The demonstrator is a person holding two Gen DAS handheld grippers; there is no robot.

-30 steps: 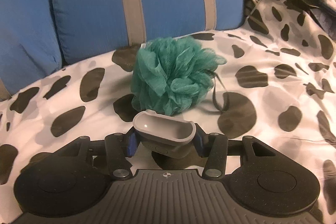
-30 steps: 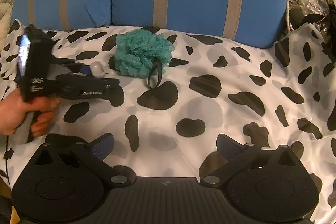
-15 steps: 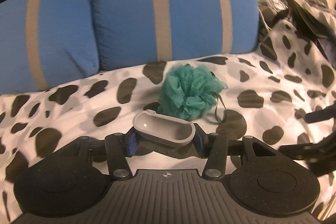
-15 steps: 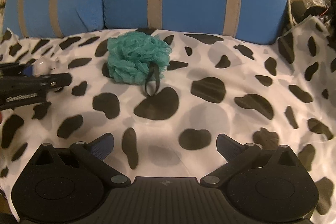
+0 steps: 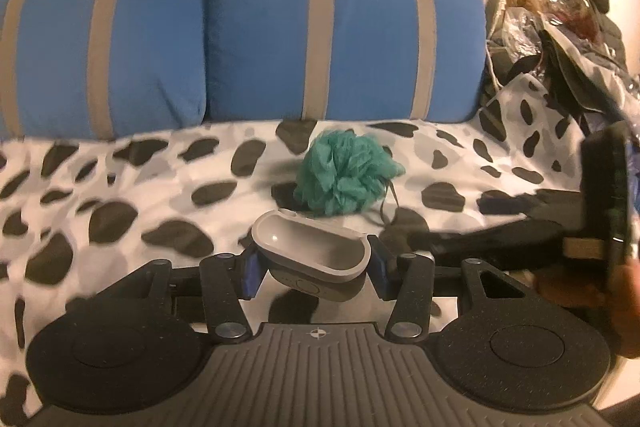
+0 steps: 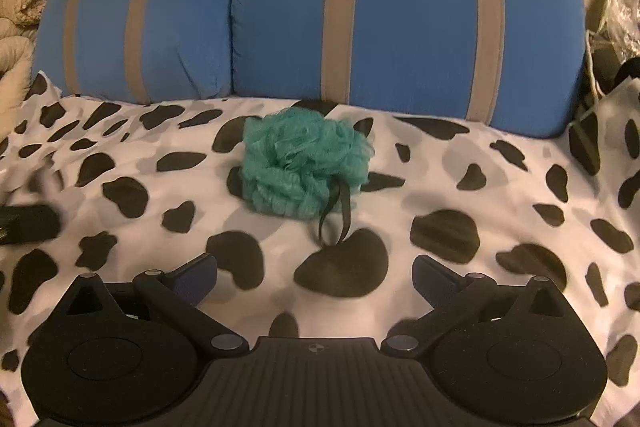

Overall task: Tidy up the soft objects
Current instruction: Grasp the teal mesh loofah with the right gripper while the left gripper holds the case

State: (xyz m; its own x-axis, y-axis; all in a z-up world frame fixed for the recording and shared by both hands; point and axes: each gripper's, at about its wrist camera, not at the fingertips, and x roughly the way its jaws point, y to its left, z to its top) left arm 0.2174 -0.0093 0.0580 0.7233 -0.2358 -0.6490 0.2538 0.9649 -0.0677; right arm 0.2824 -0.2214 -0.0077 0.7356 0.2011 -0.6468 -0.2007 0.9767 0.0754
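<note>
Left gripper (image 5: 314,265) jaws are clamping a grey silicone case (image 5: 310,259), open side up, held above the cow-print sheet (image 5: 140,187). Right gripper (image 6: 314,277) jaws are standing wide apart, gripping nothing, pointing toward the teal bath pouf (image 6: 302,163). Pouf is lying on the sheet just in front of the blue striped cushions (image 6: 400,11), its dark loop (image 6: 336,215) trailing toward the right gripper. Case is hovering just short of the pouf.
</note>
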